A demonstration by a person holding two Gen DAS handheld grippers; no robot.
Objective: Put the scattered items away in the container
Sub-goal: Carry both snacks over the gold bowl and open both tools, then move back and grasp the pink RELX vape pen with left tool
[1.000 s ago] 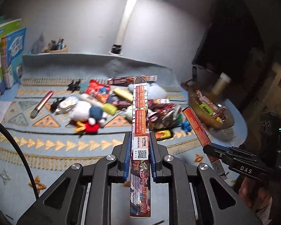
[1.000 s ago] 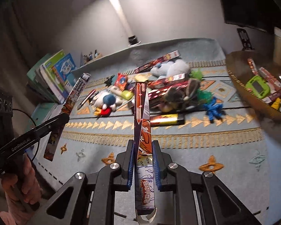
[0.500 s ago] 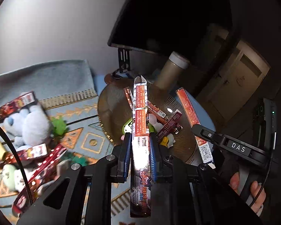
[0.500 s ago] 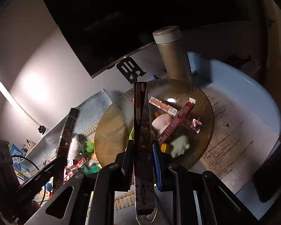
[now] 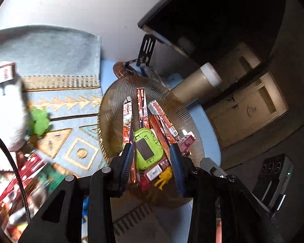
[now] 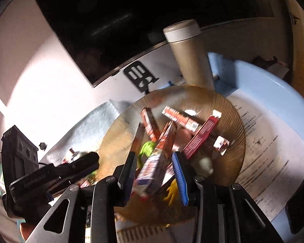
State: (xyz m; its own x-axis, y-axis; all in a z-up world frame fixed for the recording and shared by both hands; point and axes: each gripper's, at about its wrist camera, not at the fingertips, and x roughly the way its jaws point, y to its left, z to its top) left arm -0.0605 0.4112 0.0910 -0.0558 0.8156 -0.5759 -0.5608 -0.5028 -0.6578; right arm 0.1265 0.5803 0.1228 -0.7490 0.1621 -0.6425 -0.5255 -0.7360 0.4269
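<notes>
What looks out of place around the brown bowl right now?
Two long boxes are mid-drop: one leans along the left gripper's opening fingers, another tilts between the right gripper's opening fingers, above the brown bowl. More boxes remain scattered on the blue mat.

A white wall backs the blue table; a dark monitor overhangs.

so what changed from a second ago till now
Both grippers swung from over the cluttered mat to the amber bowl. The left gripper and right gripper were each clamped on a long snack box; now their jaws are opening and the boxes drop in. The green toy stays in the bowl.
</notes>
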